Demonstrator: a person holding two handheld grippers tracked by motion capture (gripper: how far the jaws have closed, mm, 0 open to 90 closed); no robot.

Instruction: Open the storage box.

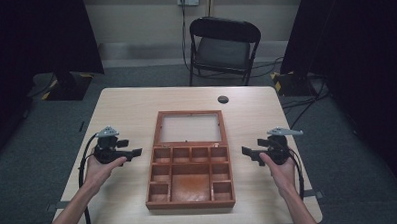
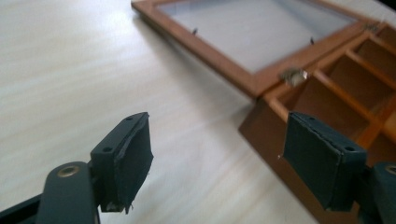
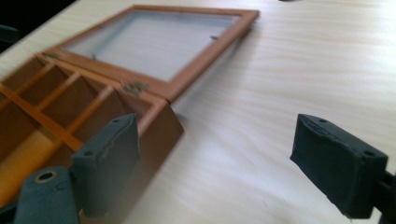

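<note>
Box (image 1: 190,177): lies open between your tools, lid flat on the far side.
Left tool (image 1: 134,153): jaws apart, empty.
Right tool (image 1: 248,152): jaws apart, equally near.

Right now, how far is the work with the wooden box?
Done: the box stands open, its glass lid laid flat on the table behind it. Its compartments look empty. In hand: nothing. The left tool and the right tool are both open, one at each side of the box, touching nothing. Left: any work on the box, such as closing the lid, has not started.
</note>
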